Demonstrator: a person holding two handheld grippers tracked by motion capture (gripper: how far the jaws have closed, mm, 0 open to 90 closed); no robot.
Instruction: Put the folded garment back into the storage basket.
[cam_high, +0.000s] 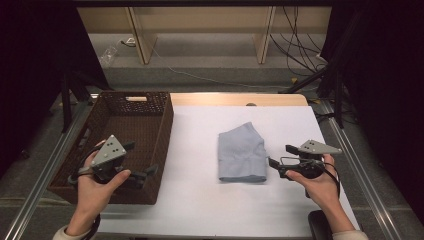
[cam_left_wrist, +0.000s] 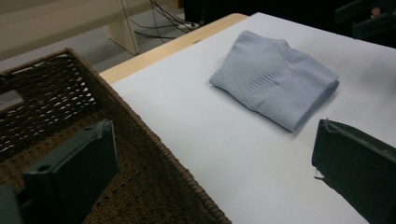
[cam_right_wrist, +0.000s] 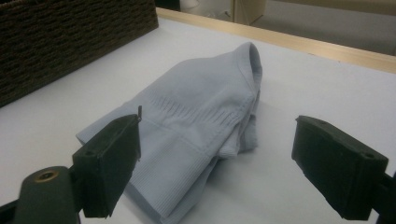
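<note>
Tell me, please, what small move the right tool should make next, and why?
Probably ease the right tool forward so its open jaws straddle the near edge of the folded grey cloth. In the right gripper view the cloth lies just ahead, untouched, between the spread jaws. The left tool hovers open over the wicker basket, a likely destination.

Ahead of your right gripper (cam_high: 279, 163), black-jawed: a pale blue-grey folded cloth (cam_high: 241, 153) with fine ribbing. Under your left gripper (cam_high: 141, 160), grey-plated: a dark brown woven basket (cam_high: 157, 131), open-lattice walls. Beneath both: a white table cover (cam_high: 200, 200), light wood-edged.
</note>
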